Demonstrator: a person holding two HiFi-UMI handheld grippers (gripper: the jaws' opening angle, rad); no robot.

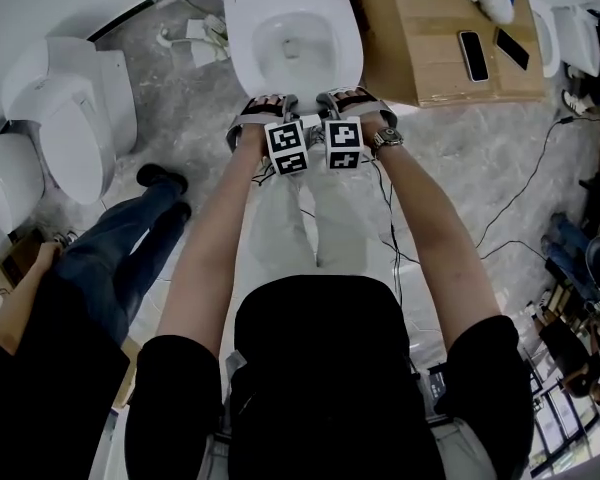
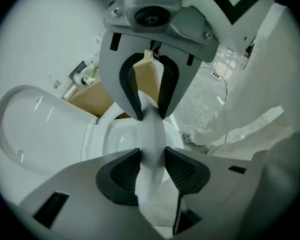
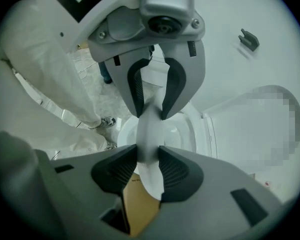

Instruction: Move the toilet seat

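Now, with left tongs and right tongs both clamped on the toilet seat, I should raise them evenly.

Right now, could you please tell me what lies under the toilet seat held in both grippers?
Under the toilet seat, the white bowl shows through the opening. Its rim is hidden by the seat; the left gripper and right gripper cover the front.

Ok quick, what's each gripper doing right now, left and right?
Left gripper: closed on the front edge of the toilet seat.
Right gripper: closed on the same toilet seat edge, right beside the left one.
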